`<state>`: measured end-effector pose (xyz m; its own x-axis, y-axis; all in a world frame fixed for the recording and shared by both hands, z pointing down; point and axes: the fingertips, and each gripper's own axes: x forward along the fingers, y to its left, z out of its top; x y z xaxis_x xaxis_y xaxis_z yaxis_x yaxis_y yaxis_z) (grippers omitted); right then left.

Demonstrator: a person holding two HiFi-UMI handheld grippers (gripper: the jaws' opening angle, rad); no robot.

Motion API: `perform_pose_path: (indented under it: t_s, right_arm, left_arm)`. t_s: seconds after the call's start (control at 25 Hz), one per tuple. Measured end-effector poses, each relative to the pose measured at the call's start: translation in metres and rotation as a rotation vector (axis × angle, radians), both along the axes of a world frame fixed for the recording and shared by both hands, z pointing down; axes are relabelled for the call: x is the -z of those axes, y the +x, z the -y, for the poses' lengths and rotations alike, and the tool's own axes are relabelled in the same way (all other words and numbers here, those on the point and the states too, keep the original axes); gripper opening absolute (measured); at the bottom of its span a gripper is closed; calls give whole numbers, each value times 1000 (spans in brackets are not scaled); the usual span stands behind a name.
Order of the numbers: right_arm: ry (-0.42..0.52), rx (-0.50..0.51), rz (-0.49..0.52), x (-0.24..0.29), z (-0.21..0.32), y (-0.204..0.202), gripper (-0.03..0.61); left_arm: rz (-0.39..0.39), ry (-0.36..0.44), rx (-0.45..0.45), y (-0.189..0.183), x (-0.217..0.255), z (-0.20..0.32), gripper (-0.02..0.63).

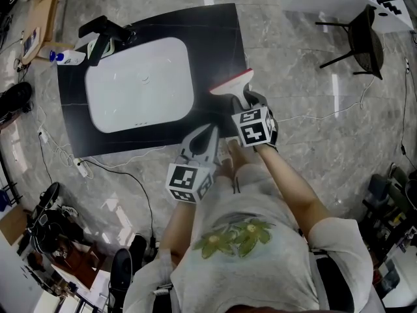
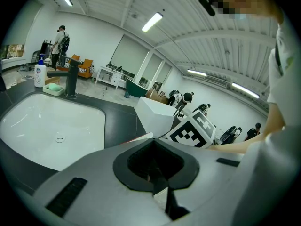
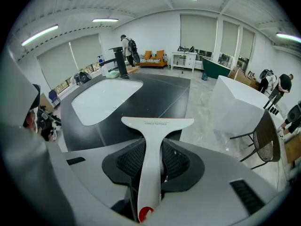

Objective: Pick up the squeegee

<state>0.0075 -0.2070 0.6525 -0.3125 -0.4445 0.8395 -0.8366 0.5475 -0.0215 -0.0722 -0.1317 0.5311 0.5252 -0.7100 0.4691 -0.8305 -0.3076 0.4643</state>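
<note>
Dark counter (image 1: 218,38) with a white sink (image 1: 140,83), grey stone floor around. My right gripper (image 3: 155,168) is clamped on the squeegee (image 3: 151,140) handle, blade over the counter's right edge; my left gripper (image 2: 157,178) is closed on nothing. Advice: squeeze firmly and hold the blade level, since the grip looks low on the handle.

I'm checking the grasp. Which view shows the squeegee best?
Right gripper view: nearly the whole white squeegee shows, handle clamped between the jaws of the right hand-held gripper, blade ahead. The head view shows it small, with a red-edged blade. The left gripper view shows only a sliver, probably its blade.
</note>
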Motion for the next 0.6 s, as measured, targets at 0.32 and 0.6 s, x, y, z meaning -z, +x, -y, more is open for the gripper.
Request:
perform_pose_path:
  t_s: [0.32, 0.6]
  right_arm:
    - [-1, -3, 15, 0, -4, 4, 107]
    - [5, -3, 48, 14, -4, 0, 107]
  left_arm:
    - [-1, -1, -8, 6, 0, -3, 9]
    - [5, 20, -10, 6, 7, 0, 9]
